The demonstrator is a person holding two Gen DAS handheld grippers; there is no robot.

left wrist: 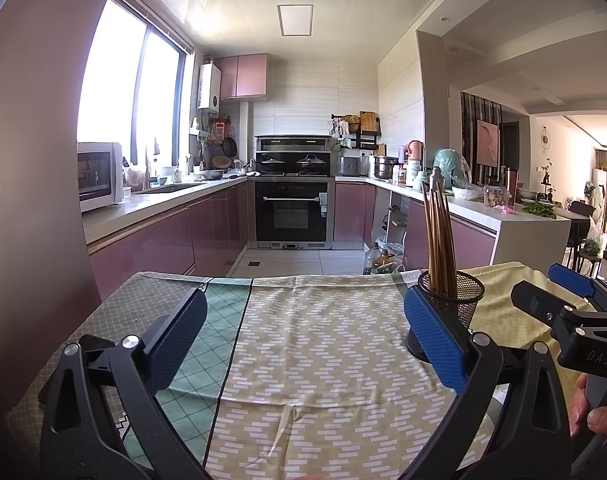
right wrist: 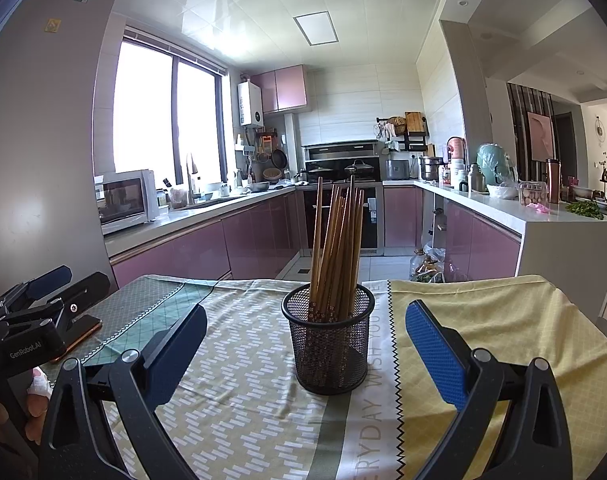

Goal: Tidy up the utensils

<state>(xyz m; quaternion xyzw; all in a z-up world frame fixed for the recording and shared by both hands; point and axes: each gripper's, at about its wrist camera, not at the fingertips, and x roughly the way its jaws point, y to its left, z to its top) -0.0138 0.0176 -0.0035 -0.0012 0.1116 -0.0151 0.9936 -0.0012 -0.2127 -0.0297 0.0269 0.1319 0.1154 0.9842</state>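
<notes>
Chopsticks [right wrist: 337, 248]: a bundle of brown wooden sticks standing upright and fanning a little at the top, with a small pale flower pattern near their lower ends.
Holder [right wrist: 329, 346]: a round black wire-mesh cup, upright, with the chopsticks inside it; it stands on the worktop, on the cloth's zigzag panel just beside the printed strip.
Worktop [right wrist: 503, 320]: covered by a patchwork cloth; seen from the holder, a yellow panel lies to its right, a beige panel with white zigzag dashes beneath it, a green lattice panel further left.
Printed strip [right wrist: 377, 408]: a pale band with grey capital letters, running just right of the holder.
Right tongs [right wrist: 305, 352]: wide apart, blue pads either side of the holder and touching nothing; the holder sits between and just beyond the tips.
Left tongs [left wrist: 305, 340]: wide apart, holding nothing, over bare cloth to the left of the holder; the right pad overlaps the holder in the left wrist view.
Phone [right wrist: 81, 334]: a dark slab with an orange edge, flat on the cloth well left of the holder, under the left tongs.
Hands: fingers [left wrist: 595, 412] grip the right handle.
Kitchen beyond the holder: pink cabinets [right wrist: 255, 236], a black oven [left wrist: 291, 210], a white microwave [right wrist: 123, 196] to the left.
</notes>
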